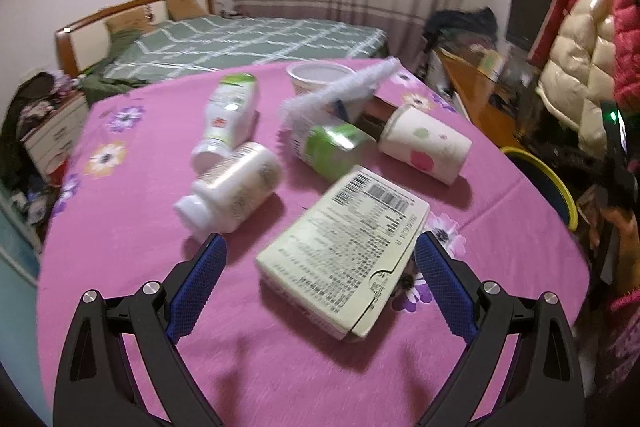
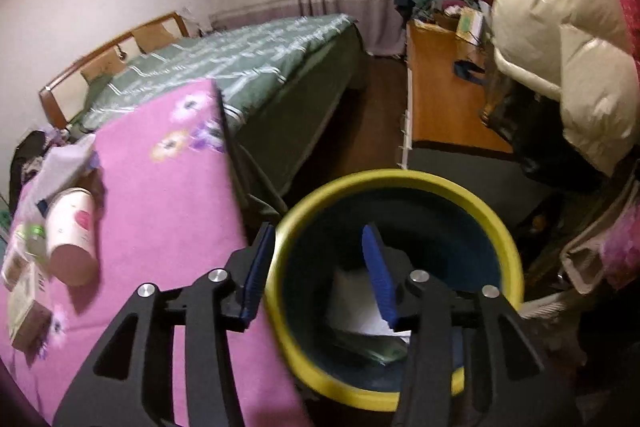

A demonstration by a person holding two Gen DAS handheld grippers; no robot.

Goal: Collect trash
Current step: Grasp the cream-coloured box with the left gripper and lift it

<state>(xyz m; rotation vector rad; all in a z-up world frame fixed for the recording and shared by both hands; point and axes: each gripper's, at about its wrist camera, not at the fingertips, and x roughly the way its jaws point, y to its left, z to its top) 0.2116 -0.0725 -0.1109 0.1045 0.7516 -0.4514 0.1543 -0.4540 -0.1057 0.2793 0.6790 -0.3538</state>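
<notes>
Left gripper (image 1: 320, 263) spread wide around a cream carton (image 1: 344, 251) lying on the pink floral tablecloth (image 1: 132, 235), pads not touching, right gripper (image 2: 320, 267) released and empty over the yellow-rimmed bin (image 2: 504, 239), white paper (image 2: 352, 303) inside, bottles beyond.

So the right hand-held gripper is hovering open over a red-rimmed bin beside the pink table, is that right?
Not quite: the bin's rim is yellow, not red, as the right wrist view shows. The right hand-held gripper does hover open above it, beside the pink flowered tablecloth.
</notes>
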